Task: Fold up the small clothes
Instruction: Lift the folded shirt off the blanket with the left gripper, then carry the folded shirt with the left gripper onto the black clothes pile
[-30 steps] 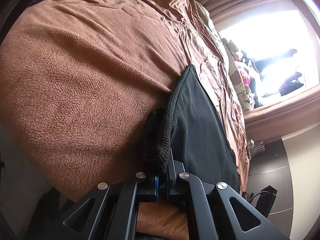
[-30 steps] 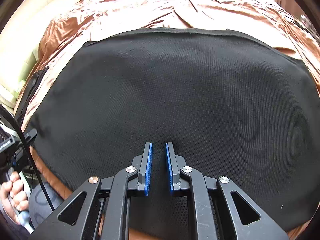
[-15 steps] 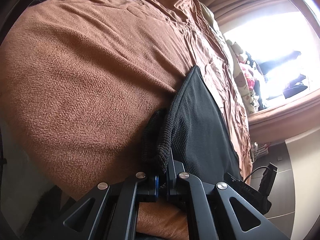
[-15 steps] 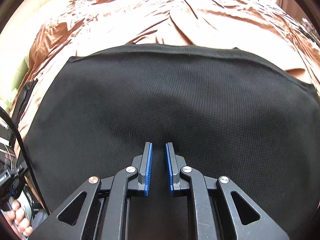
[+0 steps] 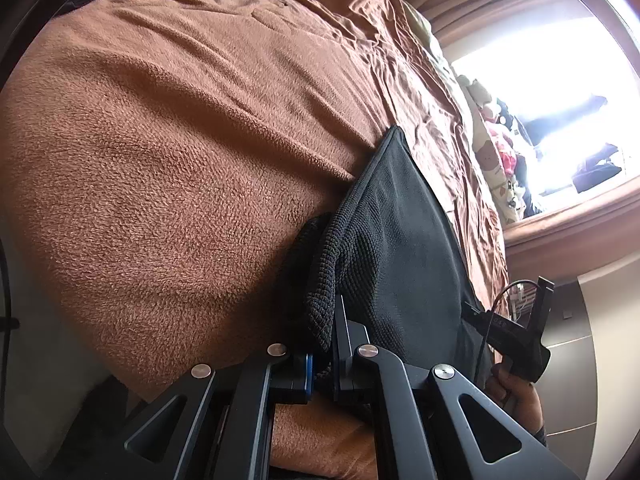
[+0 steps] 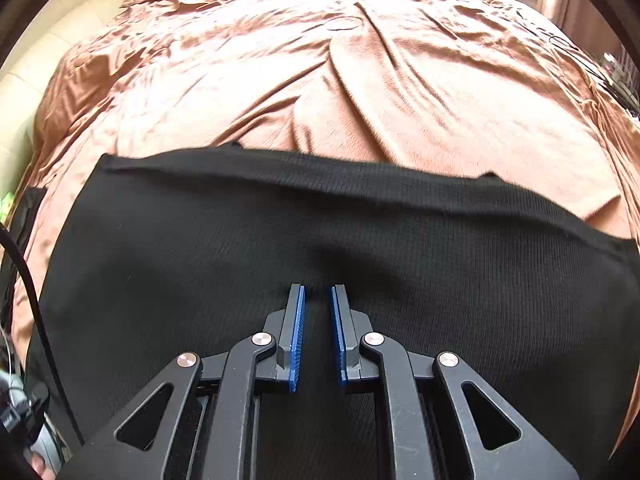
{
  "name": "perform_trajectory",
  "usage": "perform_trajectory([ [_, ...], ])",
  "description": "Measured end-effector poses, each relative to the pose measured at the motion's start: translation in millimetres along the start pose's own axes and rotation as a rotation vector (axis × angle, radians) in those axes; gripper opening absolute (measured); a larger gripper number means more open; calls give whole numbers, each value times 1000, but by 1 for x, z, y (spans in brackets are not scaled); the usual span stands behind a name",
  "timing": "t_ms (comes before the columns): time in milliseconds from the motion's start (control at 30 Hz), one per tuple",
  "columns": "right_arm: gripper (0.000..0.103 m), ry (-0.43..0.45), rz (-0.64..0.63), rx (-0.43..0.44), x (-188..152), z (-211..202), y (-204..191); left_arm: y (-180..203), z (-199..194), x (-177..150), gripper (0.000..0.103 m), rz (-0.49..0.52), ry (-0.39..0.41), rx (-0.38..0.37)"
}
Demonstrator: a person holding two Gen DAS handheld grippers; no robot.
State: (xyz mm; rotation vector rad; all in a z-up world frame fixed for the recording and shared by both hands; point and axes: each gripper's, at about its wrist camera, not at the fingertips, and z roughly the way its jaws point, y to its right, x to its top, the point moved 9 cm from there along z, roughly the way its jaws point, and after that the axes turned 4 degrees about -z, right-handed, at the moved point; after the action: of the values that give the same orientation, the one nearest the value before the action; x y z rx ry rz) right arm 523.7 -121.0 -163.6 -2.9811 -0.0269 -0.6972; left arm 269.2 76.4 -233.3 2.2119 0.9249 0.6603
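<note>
The left claw (image 5: 320, 354) is clamped on a bunched corner of the black knit garment (image 5: 404, 248), low in the centre of the left view. The garment lies flat on the bed's brown blanket (image 5: 168, 152), filling the lower half of the right view. The right claw (image 6: 318, 300) hovers over it with a narrow gap between its blue pads (image 6: 297, 340), gripping nothing. A hand (image 5: 516, 396) shows at lower right.

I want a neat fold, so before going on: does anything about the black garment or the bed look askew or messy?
The black garment lies mostly smooth, but its corner is bunched into a thick roll in the left gripper, and its far hem looks slightly wavy. The brown bedcover beyond it is heavily creased.
</note>
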Motion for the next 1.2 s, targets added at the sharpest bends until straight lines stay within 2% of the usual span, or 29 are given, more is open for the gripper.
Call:
perform_trajectory([
  [233, 10, -8, -17, -23, 22, 15, -3, -1, 7, 1, 4, -16, -27, -10],
  [467, 10, 10, -26, 25, 13, -10, -10, 1, 8, 3, 4, 5, -32, -8],
  [700, 10, -10, -54, 62, -20, -38, -18, 7, 3, 4, 4, 31, -17, -25],
  [1200, 10, -48, -18, 132, -113, -76, -25, 60, -23, 14, 4, 82, -6, -168],
])
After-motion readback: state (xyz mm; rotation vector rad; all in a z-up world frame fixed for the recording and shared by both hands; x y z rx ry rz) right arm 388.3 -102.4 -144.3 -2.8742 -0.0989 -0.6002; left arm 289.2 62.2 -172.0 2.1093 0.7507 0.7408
